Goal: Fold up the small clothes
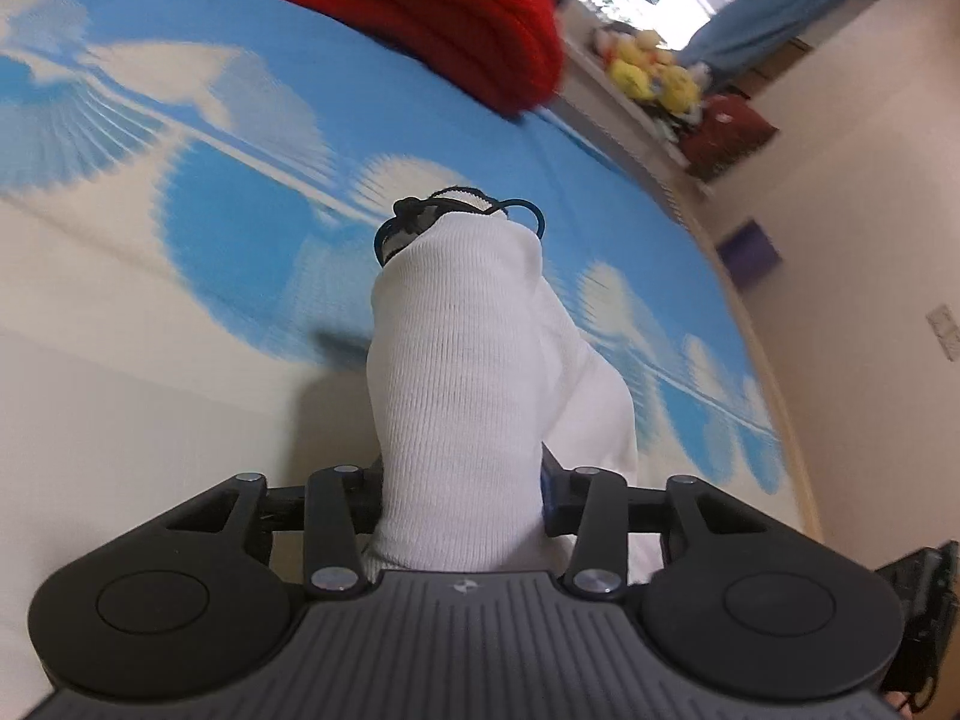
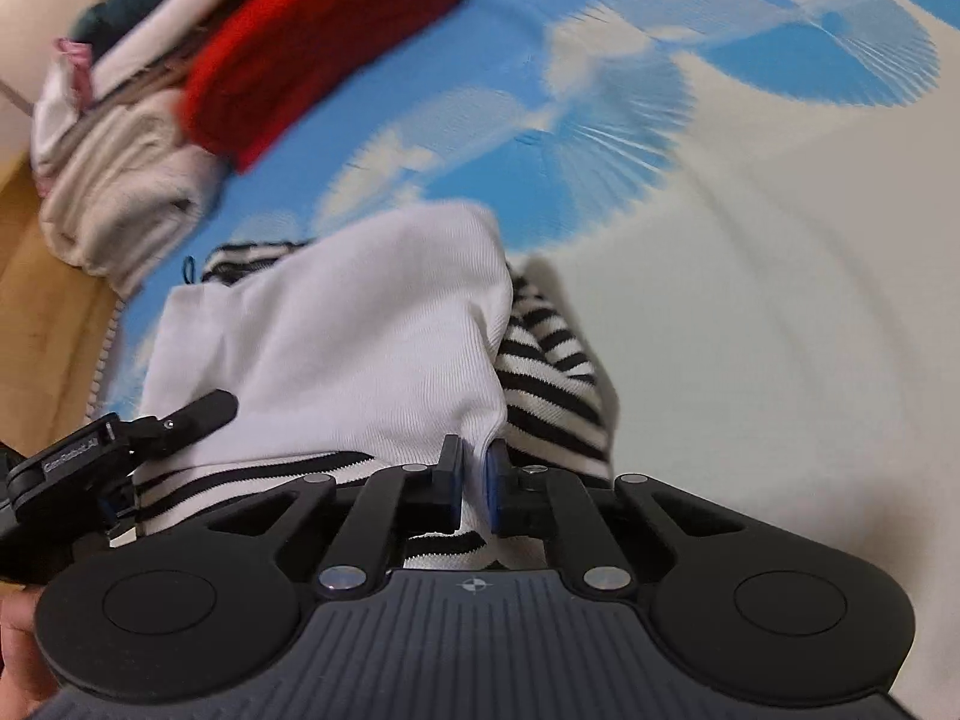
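Note:
A white ribbed garment (image 1: 462,360) with a black-and-white striped part (image 2: 546,384) hangs lifted over the blue-and-white bedsheet (image 1: 180,228). In the left wrist view a thick bunch of it fills the gap of my left gripper (image 1: 462,480) and drapes over the fingers, hiding their tips; a black cord loop (image 1: 528,210) shows at its far end. My right gripper (image 2: 475,468) is shut on a thin edge of the same white cloth, pinched between its blue pads. The left gripper's black finger (image 2: 201,411) lies against the cloth at the left of the right wrist view.
A folded red garment (image 2: 312,42) lies farther up the bed beside a pile of folded pale clothes (image 2: 120,180). The bed's edge meets wooden floor (image 2: 42,312). A shelf with plush toys (image 1: 654,72) and a cream wall (image 1: 852,240) stand beyond the bed.

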`<state>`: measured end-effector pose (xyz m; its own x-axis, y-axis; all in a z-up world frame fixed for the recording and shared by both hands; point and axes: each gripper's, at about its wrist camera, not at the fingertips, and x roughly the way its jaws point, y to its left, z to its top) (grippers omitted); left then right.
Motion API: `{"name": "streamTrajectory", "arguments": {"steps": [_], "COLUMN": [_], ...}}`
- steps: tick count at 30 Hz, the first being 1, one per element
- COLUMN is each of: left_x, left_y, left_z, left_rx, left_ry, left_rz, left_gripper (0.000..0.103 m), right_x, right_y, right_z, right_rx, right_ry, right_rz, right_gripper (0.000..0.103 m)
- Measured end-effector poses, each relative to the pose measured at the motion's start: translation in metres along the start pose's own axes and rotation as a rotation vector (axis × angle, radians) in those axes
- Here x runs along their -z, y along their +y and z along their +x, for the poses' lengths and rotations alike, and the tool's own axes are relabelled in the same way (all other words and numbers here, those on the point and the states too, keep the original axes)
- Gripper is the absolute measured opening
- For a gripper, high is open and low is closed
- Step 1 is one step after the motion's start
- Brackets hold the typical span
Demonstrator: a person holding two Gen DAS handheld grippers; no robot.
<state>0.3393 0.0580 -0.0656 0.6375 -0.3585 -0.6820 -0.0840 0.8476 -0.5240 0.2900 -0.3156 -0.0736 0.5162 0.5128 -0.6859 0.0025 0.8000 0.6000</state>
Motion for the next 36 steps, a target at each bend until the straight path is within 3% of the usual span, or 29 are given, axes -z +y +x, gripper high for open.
{"name": "streamTrajectory", "arguments": {"steps": [2,4,6,8,11,14,15,17,18,20,22,24,25,28,29,30,31,34,36], "left_x": [-0.014,-0.023,-0.027,-0.020,0.002,0.023,0.031,0.049,0.051,0.045,0.041,0.043,0.044,0.040,0.036,0.034,0.033,0.027,0.028], "left_y": [0.024,0.045,0.055,0.054,0.037,0.026,0.023,0.028,0.037,0.054,0.063,0.069,0.072,0.074,0.074,0.074,0.072,0.067,0.063], "left_z": [-0.010,-0.019,-0.039,-0.059,-0.077,-0.074,-0.068,-0.047,-0.041,-0.042,-0.045,-0.042,-0.039,-0.037,-0.040,-0.042,-0.046,-0.053,-0.051], "left_rx": [-0.065,-0.133,-0.209,-0.238,-0.198,-0.150,-0.172,-0.291,-0.317,-0.264,-0.219,-0.185,-0.159,-0.119,-0.110,-0.109,-0.114,-0.160,-0.184], "left_ry": [0.004,0.004,-0.007,0.010,0.055,0.093,0.107,0.144,0.156,0.165,0.163,0.180,0.194,0.188,0.171,0.153,0.130,0.079,0.084], "left_rz": [0.006,-0.003,0.023,0.102,0.179,0.184,0.213,0.300,0.270,0.144,0.098,0.067,0.042,0.028,0.040,0.048,0.059,0.111,0.127], "left_gripper": [0.053,0.066,0.066,0.066,0.066,0.066,0.066,0.076,0.081,0.082,0.082,0.082,0.081,0.067,0.060,0.056,0.055,0.055,0.065], "right_x": [-0.002,-0.003,-0.001,0.001,0.000,-0.001,0.000,0.004,0.006,0.007,0.009,0.011,0.013,0.021,0.022,0.022,0.022,0.023,0.025], "right_y": [0.022,0.039,0.051,0.059,0.061,0.060,0.062,0.065,0.066,0.063,0.058,0.055,0.055,0.056,0.056,0.054,0.053,0.053,0.053], "right_z": [0.014,0.028,0.039,0.051,0.054,0.057,0.057,0.055,0.055,0.053,0.048,0.045,0.046,0.051,0.052,0.052,0.052,0.045,0.045], "right_rx": [-0.026,-0.046,-0.034,-0.010,0.032,0.036,0.043,0.046,0.041,0.039,0.013,-0.040,-0.041,0.036,0.046,0.042,0.029,-0.012,-0.020], "right_ry": [-0.016,-0.021,-0.004,0.019,0.024,0.027,0.026,0.025,0.030,0.042,0.068,0.107,0.124,0.151,0.153,0.158,0.157,0.147,0.154], "right_rz": [-0.008,-0.019,-0.048,-0.082,-0.114,-0.111,-0.121,-0.136,-0.134,-0.109,-0.073,-0.061,-0.072,-0.131,-0.136,-0.125,-0.106,-0.092,-0.087], "right_gripper": [0.002,0.002,0.002,0.002,0.002,0.002,0.002,0.002,0.004,0.006,0.030,0.044,0.045,0.043,0.037,0.013,0.007,0.006,0.006]}}
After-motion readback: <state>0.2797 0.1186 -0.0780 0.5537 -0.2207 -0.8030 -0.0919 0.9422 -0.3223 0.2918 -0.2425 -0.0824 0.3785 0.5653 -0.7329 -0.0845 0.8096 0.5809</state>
